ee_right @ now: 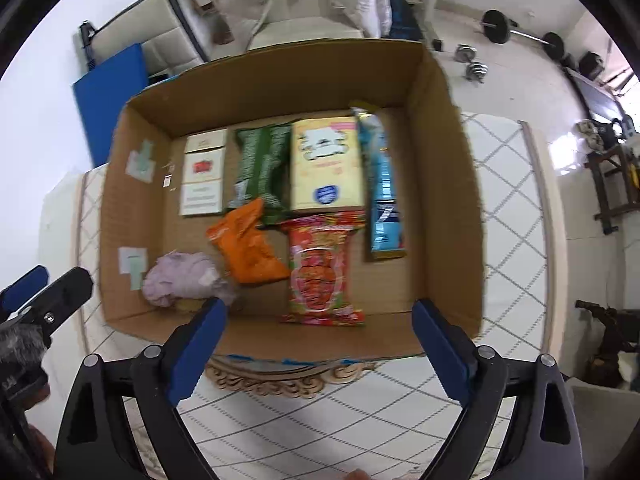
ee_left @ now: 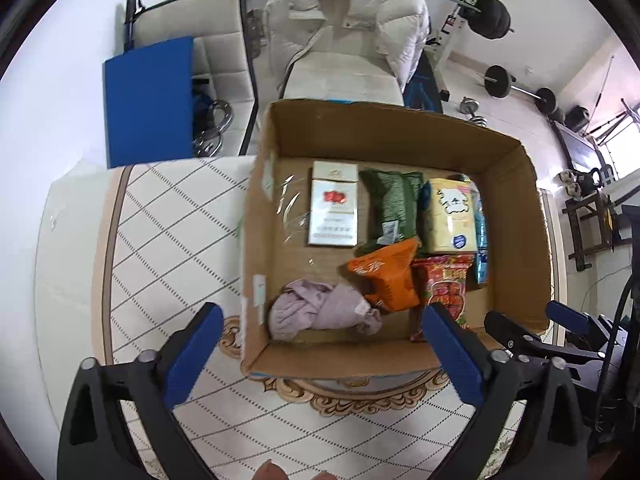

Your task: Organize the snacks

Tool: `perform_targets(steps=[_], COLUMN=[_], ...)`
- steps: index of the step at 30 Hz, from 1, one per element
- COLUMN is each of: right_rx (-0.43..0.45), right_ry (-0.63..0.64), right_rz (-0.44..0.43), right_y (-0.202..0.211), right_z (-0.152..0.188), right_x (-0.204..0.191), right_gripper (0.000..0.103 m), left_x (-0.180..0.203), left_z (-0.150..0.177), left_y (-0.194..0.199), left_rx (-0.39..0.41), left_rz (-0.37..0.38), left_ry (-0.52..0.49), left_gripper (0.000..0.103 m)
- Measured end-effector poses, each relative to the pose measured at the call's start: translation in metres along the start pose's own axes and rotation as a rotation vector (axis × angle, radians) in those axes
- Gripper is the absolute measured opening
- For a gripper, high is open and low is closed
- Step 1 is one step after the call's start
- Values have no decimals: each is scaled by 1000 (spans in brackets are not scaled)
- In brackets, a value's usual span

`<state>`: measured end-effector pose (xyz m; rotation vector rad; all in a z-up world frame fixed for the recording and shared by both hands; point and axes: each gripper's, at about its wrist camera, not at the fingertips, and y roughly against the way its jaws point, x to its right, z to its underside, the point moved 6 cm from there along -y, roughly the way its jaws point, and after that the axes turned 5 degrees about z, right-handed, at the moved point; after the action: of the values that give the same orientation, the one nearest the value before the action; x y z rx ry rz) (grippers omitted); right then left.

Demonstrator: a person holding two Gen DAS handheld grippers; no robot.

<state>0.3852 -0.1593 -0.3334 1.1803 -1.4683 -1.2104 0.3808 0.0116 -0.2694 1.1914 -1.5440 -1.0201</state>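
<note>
Cardboard box point(ee_right: 440, 184), open-topped, standing on a quilted, diamond-patterned surface point(ee_left: 168, 232).

Contents, back row, left to right: white cigarette carton with a red emblem point(ee_right: 202, 176); green snack bag point(ee_right: 262, 168); yellow box with a white cartoon animal point(ee_right: 326, 164); blue packet point(ee_right: 384, 200), lying lengthwise along the right wall.

Contents, front row: crumpled lilac cloth point(ee_right: 180, 278) in the near left corner; orange packet point(ee_right: 250, 246), tilted, overlapping the green bag's lower end; red snack packet point(ee_right: 318, 272), touching the yellow box's near edge.

Left gripper point(ee_left: 324, 344): jaws spread wide, holding nothing, poised above the box's near left part, the lilac cloth between its fingers.

Right gripper point(ee_right: 320, 332): jaws spread wide, holding nothing, at the near wall, the red packet directly ahead between its fingers.
</note>
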Motion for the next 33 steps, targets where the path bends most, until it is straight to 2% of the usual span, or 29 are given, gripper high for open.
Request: perform_targets(steps=[6, 11, 20, 26, 33], right_rx=[9, 49, 172, 247, 325], right_ry=[-17, -21, -24, -18, -4], right_rz=[19, 17, -17, -28, -17], right_y=[5, 31, 125, 197, 264], right_z=[1, 8, 46, 88, 128], right_x=[14, 20, 32, 41, 46], right_gripper=[97, 97, 97, 97, 97], left_x=[12, 20, 39, 46, 53], left_z=[1, 8, 38, 65, 98], left_y=[-3, 16, 109, 172, 220], left_rx=[-3, 17, 116, 171, 183], left_rz=[-13, -2, -12, -16, -7], left_ry=[-9, 0, -5, -5, -11], left_gripper=[103, 103, 103, 103, 103])
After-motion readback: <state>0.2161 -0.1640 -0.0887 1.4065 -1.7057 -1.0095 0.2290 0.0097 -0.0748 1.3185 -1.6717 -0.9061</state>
